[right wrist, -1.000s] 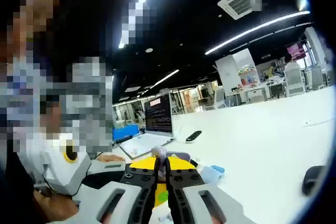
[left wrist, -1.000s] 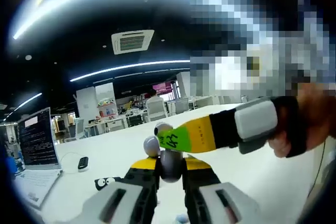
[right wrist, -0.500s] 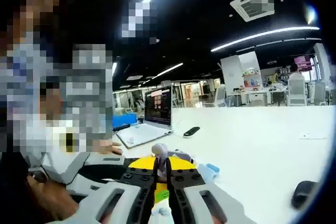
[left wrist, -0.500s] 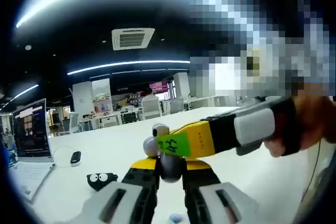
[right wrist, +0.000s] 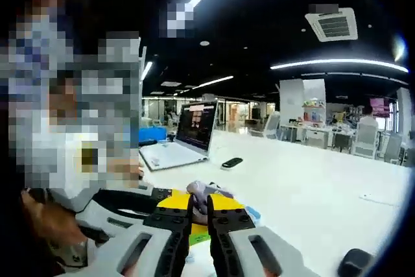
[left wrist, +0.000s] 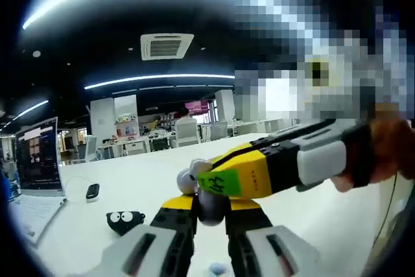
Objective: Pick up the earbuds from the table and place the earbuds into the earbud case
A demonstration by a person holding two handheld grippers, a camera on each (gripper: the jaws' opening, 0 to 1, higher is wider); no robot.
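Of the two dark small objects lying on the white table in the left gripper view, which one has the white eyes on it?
The nearer one: the black eyed object beside the left gripper. The remote, farther back near the laptop, is plain and elongated.

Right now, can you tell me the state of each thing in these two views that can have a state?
Left gripper: shut on the grey rounded earbud case, held above the table.
Right gripper: shut on a small grey earbud, at the case.
Grey earbud case: lid open.
Open laptop: screen lit, on the white table.
Black remote: lying flat on the table.
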